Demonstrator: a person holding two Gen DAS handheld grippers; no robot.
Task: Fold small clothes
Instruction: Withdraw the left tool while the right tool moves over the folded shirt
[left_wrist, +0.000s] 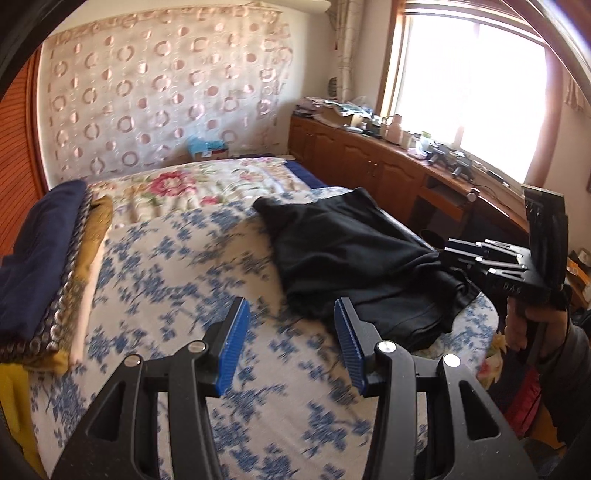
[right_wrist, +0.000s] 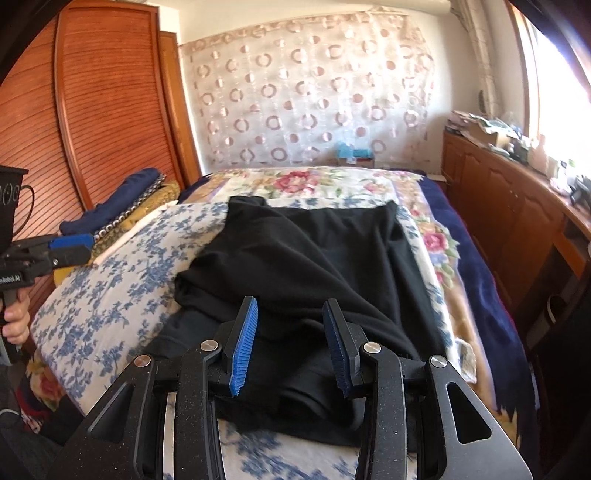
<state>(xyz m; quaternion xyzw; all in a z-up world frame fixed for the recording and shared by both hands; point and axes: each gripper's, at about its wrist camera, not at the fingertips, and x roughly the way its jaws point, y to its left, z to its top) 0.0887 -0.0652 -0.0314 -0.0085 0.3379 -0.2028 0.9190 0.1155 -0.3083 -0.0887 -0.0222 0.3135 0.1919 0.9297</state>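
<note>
Bed (right_wrist: 110, 266) w/ blue-floral sheet carries the rumpled black garment (right_wrist: 306, 258) at its near end. Folded pile (left_wrist: 48, 266) sits at the bed's left edge. L gripper (left_wrist: 291, 347) over bare sheet, fingers apart; R gripper (right_wrist: 291, 343) above the garment, fingers apart, nothing held.

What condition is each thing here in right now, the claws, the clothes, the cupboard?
Left claw: open, empty, above the bedsheet.
Right claw: open, empty, above the garment.
Black fabric garment: rumpled, spread on the bed.
Stack of navy and mustard clothes: folded, piled.
Wooden slatted wardrobe doors: closed.
</note>
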